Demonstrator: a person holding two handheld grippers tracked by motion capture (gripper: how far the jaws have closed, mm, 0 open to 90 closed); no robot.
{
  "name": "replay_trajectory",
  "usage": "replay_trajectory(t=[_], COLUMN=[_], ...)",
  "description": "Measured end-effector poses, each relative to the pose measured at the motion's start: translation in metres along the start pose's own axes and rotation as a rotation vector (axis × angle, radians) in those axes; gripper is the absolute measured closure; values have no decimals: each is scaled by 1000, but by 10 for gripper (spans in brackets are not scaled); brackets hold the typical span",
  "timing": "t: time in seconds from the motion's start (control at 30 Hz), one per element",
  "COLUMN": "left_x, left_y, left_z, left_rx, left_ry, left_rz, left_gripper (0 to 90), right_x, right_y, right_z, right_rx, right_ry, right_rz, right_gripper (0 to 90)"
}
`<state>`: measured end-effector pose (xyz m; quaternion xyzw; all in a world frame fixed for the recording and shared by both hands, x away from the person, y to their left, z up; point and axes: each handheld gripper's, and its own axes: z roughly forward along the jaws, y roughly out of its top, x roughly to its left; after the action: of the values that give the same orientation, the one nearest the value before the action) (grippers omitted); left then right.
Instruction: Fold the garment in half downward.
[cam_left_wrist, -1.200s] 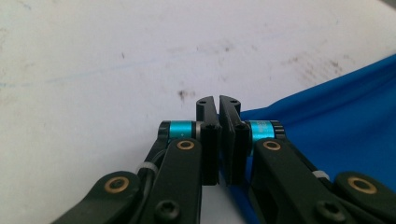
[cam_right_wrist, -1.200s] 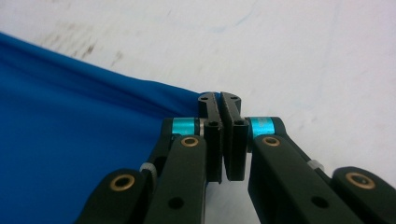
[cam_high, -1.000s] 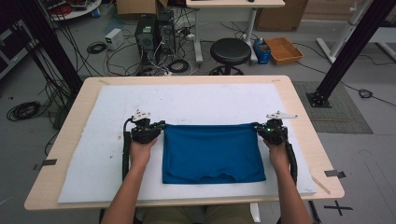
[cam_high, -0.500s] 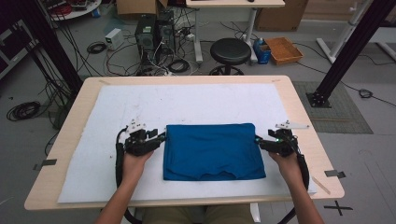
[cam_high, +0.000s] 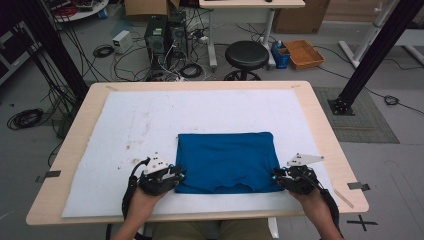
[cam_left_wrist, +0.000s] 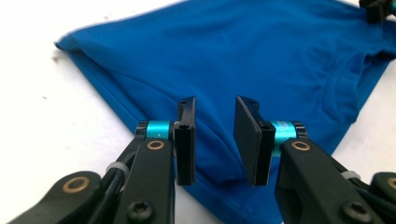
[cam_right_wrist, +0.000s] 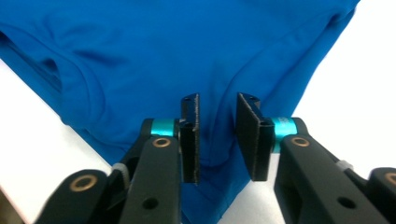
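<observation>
A folded blue shirt lies flat on the white mat, its collar at the near edge. My left gripper sits at the shirt's near left corner, jaws open over the cloth with a gap between the pads. My right gripper sits at the near right corner, jaws also open above the blue fabric. Neither pair of pads pinches the cloth. In the left gripper view the other gripper's tip shows at the far corner.
The mat covers a wooden table. Strips of tape mark the table's edges. Beyond the far edge stand a black stool, computer towers and cables on the floor. A black frame post rises at right.
Both grippers have moved toward me along the shirt's sides, from its far corners to its near corners. The shirt lies as before.
</observation>
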<state>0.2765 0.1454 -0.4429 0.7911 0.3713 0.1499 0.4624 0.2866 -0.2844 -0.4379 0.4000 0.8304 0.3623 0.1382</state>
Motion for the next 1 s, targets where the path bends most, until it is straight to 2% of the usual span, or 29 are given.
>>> replay_trajectory(t=[0.1,0.2,0.23,0.3,0.33,0.53,0.63,0.73,0.77,0.83,0.9,0.93,1.0], left_x=[-4,-9,-10,-12,-12,-13,-14,-13,-12,-9,-3,0,9], left_y=[-1,-3,-4,-2,-2,2,1,-3,-4,-4,-2,-1,0], left_z=[4,11,12,12,12,-3,-10,-8,-6,-6,-10,-12,-17], left_rx=[31,91,101,95,92,30,28,47,49,21,-34,-69,-133], left_ry=[23,58,74,95,98,46,38,28,26,33,28,29,25], left_rz=[23,51,64,72,67,20,26,33,32,6,3,-1,-10], left_gripper=[694,693,715,849,858,860,860,859,828,626,536,490,386], right_x=[2,3,3,3,3,2,2,2,2,-1,-6,-8,-11], right_y=[0,0,0,-1,-1,2,2,0,-1,-3,-3,-4,-4], right_z=[4,4,3,3,3,-11,-16,-15,-13,-11,-15,-18,-24], right_rx=[9,11,9,13,7,-53,-34,12,27,14,-57,-100,-178], right_ry=[8,3,1,-5,-7,4,17,7,8,-18,-11,-27,-73], right_rz=[-25,-30,-33,-45,-47,-47,-31,-38,-35,-7,20,24,20], right_gripper=[742,743,765,814,839,863,863,857,807,597,457,376,291])
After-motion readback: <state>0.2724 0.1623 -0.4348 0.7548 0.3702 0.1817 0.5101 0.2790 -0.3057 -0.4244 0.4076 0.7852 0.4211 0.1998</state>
